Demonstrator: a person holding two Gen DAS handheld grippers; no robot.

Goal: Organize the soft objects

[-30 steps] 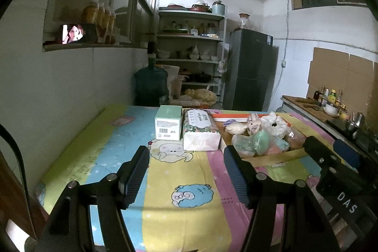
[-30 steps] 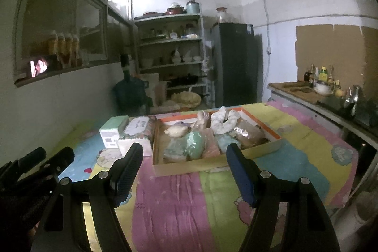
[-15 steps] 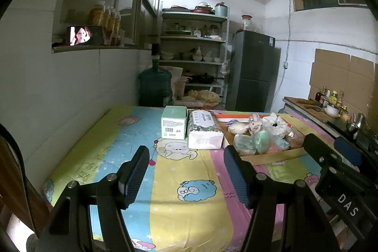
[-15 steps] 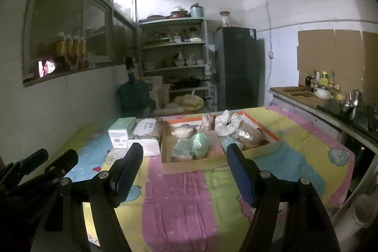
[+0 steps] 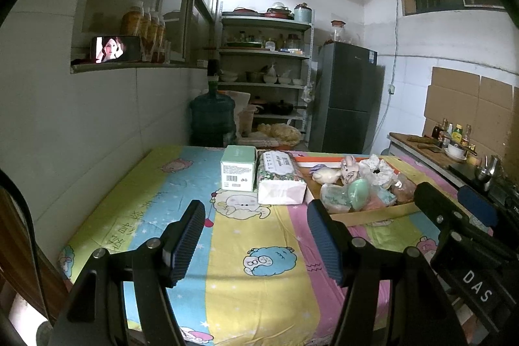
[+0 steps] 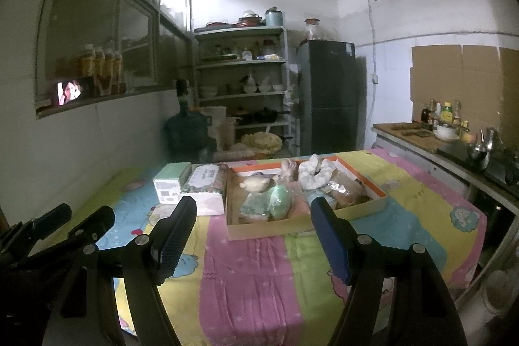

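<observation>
A shallow cardboard tray (image 5: 373,214) (image 6: 275,229) on the cartoon-print tablecloth holds several soft toys: a green squishy (image 5: 356,190) (image 6: 280,196), a white plush (image 5: 327,174), a pale rabbit (image 5: 348,167) and a white ruffled piece (image 6: 313,172). Left of the tray lie a tissue pack (image 5: 279,180) (image 6: 207,184) and a mint-green box (image 5: 236,169) (image 6: 170,184). My left gripper (image 5: 256,216) hovers open in front of the tissue pack, holding nothing. My right gripper (image 6: 253,209) hovers open before the tray, also with nothing in it.
The table stands against a grey wall on the left. Behind it are a water jug (image 5: 212,115), a shelf rack (image 5: 264,80) and a dark fridge (image 5: 345,109). A counter with bottles and a kettle (image 6: 454,135) runs along the right.
Both grippers have drawn back a little from the table, so more of the cloth shows and the tray looks smaller. The jaws stand as wide as before.
</observation>
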